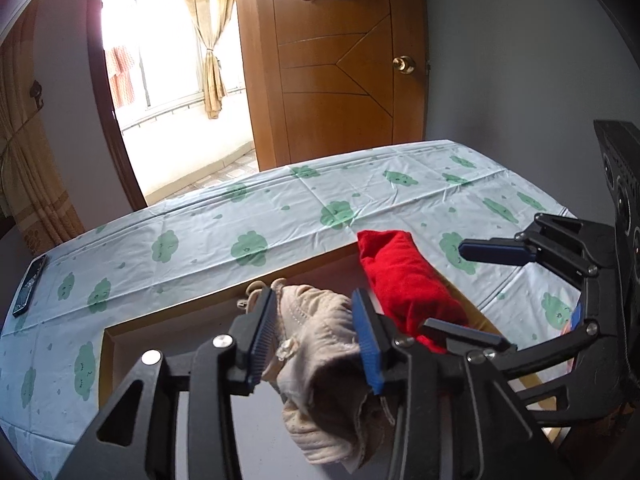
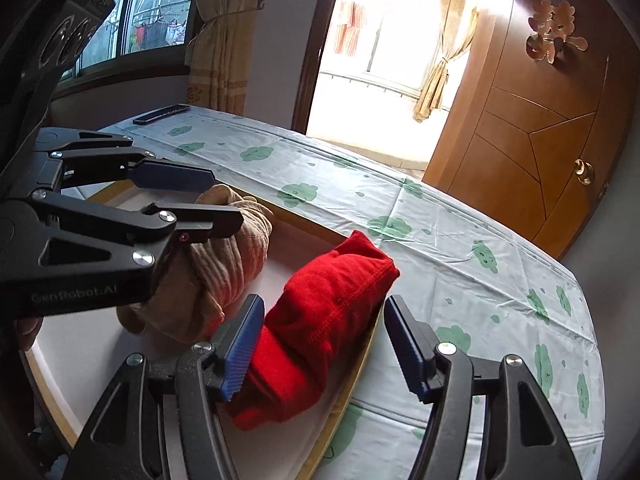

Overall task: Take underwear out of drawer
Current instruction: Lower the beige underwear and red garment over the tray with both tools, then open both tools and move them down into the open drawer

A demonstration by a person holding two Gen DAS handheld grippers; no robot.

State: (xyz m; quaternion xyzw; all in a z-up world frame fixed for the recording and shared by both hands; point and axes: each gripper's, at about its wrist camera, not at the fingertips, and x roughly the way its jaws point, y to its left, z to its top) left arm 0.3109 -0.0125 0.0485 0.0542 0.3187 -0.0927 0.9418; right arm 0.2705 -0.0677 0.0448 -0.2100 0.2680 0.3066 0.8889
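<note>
"GenRobot.AI" marks left hand-held gripper [image 2: 216, 204] pinching beige underwear [image 1: 320, 344]; right hand-held gripper [image 2: 324, 344] spread around red underwear [image 2: 324, 320].

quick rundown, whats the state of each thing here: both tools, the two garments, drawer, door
left tool: shut on beige underwear
right tool: open, around the red underwear's near end
beige underwear: gripped, bunched, hanging over the drawer
red underwear: rolled, lying in drawer
drawer: open
door: swung open
</note>
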